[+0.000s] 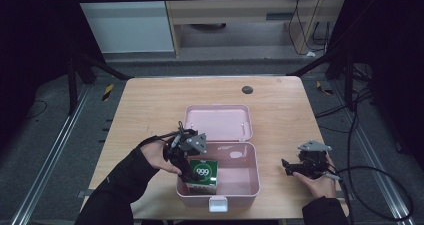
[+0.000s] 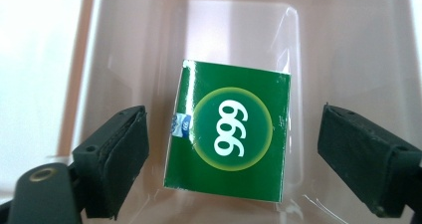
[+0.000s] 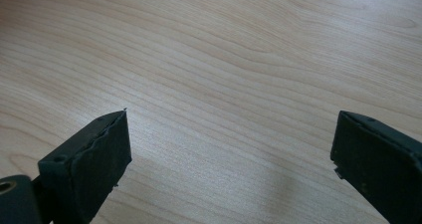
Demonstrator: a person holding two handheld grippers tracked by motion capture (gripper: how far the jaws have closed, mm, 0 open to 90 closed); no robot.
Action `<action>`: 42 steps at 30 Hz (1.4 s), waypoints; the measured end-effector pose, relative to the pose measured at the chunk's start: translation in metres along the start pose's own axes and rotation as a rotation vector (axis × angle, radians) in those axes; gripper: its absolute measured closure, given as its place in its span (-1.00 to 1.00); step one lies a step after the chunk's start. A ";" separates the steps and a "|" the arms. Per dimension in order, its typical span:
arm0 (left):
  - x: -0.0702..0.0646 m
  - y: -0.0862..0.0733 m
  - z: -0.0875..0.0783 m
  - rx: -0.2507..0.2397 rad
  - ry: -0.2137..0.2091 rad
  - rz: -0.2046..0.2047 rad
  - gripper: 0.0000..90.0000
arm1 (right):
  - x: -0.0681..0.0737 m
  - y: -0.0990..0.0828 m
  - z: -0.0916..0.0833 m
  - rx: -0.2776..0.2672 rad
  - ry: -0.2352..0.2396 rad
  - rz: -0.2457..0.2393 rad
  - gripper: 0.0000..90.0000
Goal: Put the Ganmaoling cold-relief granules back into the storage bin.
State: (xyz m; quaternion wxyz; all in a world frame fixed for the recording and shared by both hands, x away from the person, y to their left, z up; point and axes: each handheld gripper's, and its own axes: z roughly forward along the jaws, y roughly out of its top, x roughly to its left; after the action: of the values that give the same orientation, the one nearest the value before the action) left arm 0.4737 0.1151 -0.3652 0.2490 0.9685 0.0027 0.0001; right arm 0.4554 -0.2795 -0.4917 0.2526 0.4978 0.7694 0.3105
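Pink plastic box [image 1: 250, 177] lies open on the wooden table [image 1: 145, 110], and we hold the left gripper [image 1: 186, 161] over its left end.

Our left hand [image 1: 159, 156] reaches in from the lower left and tips the left gripper down into the box, its two black jaws spread wide on either side of the green carton [image 2: 229, 130] without touching it. We count one green carton, printed 999, on the box floor near the front left corner, and one box with its lid [image 1: 218, 122] laid back flat behind it. Our right hand [image 1: 320, 183] rests on the table well right of the box, the right gripper [image 1: 292, 167] pointing left, its jaws wide apart over bare wood. We count two grippers.
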 end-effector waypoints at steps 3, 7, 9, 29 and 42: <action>-0.001 -0.002 -0.011 -0.040 0.019 -0.007 -0.69 | 0.000 0.000 -0.001 0.000 -0.002 0.002 -0.93; -0.003 -0.007 -0.028 -0.077 0.046 -0.015 -0.60 | -0.001 0.000 -0.002 -0.009 -0.009 0.002 -0.92; -0.004 -0.011 -0.038 -0.099 0.068 -0.020 -0.53 | -0.002 0.000 -0.002 -0.014 -0.013 0.004 -0.90; -0.015 -0.090 -0.066 -0.167 0.143 -0.143 -0.29 | -0.002 0.000 -0.005 -0.023 -0.016 0.018 -0.85; -0.011 -0.150 -0.037 -0.153 0.130 -0.249 -0.29 | -0.003 -0.001 -0.005 -0.027 -0.025 0.007 -0.88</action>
State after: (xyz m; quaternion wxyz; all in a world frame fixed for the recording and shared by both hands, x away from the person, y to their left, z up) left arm 0.4615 0.2641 -0.4051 0.3193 0.9369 0.1387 0.0322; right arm 0.4527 -0.2832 -0.4889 0.2677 0.5009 0.7602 0.3155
